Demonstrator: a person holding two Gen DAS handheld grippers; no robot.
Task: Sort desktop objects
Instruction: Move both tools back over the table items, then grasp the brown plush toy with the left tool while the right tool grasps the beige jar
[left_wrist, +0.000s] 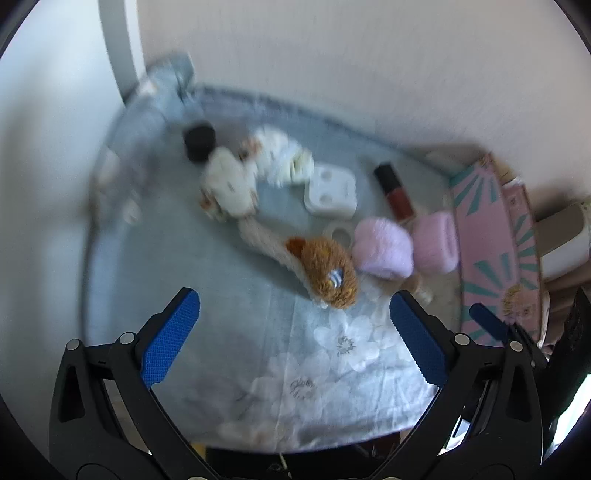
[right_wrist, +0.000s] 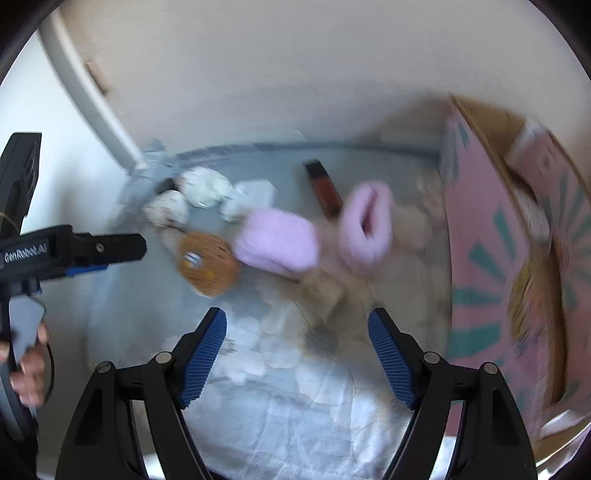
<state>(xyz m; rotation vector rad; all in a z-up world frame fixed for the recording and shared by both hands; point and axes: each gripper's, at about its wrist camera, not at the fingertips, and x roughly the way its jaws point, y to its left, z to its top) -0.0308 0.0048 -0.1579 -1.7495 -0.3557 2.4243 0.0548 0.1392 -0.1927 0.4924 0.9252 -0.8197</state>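
Observation:
Objects lie on a table with a pale blue floral cloth. A brown plush toy with a cream tail lies in the middle; it also shows in the right wrist view. Two pink fluffy pieces lie right of it. A dark red bottle, a white square case, white patterned bundles and a black jar lie farther back. My left gripper is open and empty above the cloth. My right gripper is open and empty.
A pink cardboard box with teal rays stands open at the table's right side. A wall rises behind the table. The left gripper's body and the hand holding it show at the left of the right wrist view. Both views are blurred.

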